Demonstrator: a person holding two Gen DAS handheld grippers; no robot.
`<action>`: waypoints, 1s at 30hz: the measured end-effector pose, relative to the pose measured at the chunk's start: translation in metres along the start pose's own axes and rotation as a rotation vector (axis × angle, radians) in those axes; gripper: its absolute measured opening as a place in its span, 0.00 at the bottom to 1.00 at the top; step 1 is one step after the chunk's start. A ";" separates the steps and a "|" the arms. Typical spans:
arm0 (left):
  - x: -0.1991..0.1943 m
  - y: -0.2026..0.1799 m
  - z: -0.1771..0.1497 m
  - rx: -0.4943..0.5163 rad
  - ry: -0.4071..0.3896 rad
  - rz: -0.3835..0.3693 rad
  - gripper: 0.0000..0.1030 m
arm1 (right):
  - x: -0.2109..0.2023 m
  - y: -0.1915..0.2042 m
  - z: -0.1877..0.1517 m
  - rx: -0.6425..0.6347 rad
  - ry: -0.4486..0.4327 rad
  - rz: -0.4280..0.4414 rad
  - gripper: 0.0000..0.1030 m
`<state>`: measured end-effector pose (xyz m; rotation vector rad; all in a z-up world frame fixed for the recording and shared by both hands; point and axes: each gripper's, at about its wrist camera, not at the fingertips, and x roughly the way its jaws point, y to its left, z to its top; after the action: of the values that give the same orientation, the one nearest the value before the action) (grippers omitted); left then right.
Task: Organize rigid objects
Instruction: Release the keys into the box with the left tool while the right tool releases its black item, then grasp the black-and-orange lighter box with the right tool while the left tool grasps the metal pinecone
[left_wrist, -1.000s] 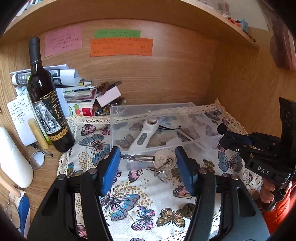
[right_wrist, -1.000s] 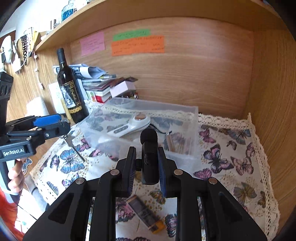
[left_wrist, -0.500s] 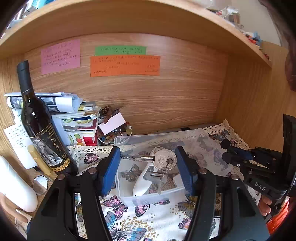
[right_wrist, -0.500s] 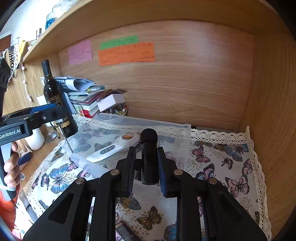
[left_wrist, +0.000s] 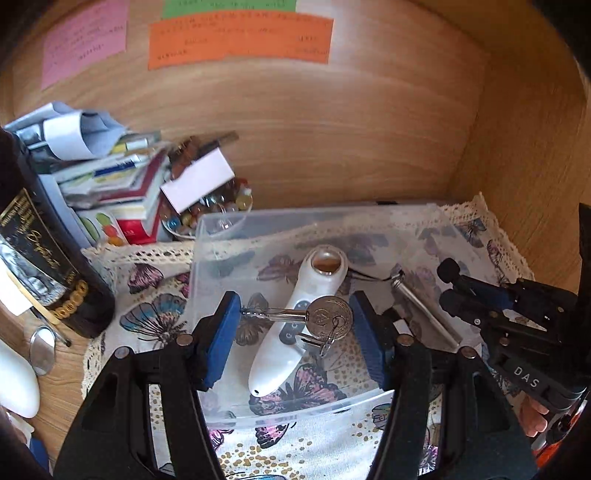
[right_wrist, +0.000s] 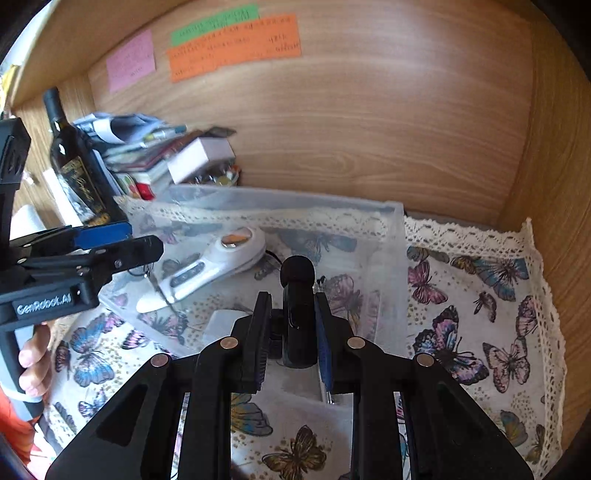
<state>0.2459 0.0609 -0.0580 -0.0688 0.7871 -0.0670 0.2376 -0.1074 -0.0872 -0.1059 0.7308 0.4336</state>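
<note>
- Left hand-held gripper (left_wrist: 295, 325): blue pads apart to the length of a key (left_wrist: 295, 314), clamped end to end on it, tip against the left pad, round head against the right; a second key hanging loose from the ring (left_wrist: 330, 338) below.
- Position of the key: held above the clear plastic bin (left_wrist: 295, 415), over the white handheld device (left_wrist: 295, 325) lying inside near the bin's front wall.
- Handling, as judged: stiff, light, smooth metal; an end-to-end hold prone to pivoting or slipping; firmer purchase across the flat round head; dangling key likely to swing and snag the bin's rim.
- Right hand-held gripper (right_wrist: 291, 339): closed on a small black microphone (right_wrist: 297, 314), rounded head up, over the bin's near right part.
- Microphone, as judged: rigid, light; the straight body the sensible place to hold.
- Metal rod (left_wrist: 424, 310) resting in the bin's right part.
- Wine bottle (left_wrist: 40, 258) upright at the left edge of the butterfly cloth (right_wrist: 480, 332) on the bench.
</note>
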 end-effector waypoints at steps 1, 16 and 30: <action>0.004 -0.001 -0.001 0.004 0.012 -0.001 0.59 | 0.003 0.000 -0.001 -0.001 0.010 0.000 0.20; 0.002 -0.012 -0.010 0.025 0.027 0.010 0.70 | -0.007 0.005 -0.001 -0.049 -0.011 -0.016 0.41; -0.069 -0.010 -0.028 0.008 -0.092 0.032 0.94 | -0.069 0.011 -0.020 -0.073 -0.119 -0.017 0.60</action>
<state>0.1775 0.0558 -0.0279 -0.0511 0.6954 -0.0363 0.1749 -0.1259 -0.0556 -0.1539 0.5970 0.4467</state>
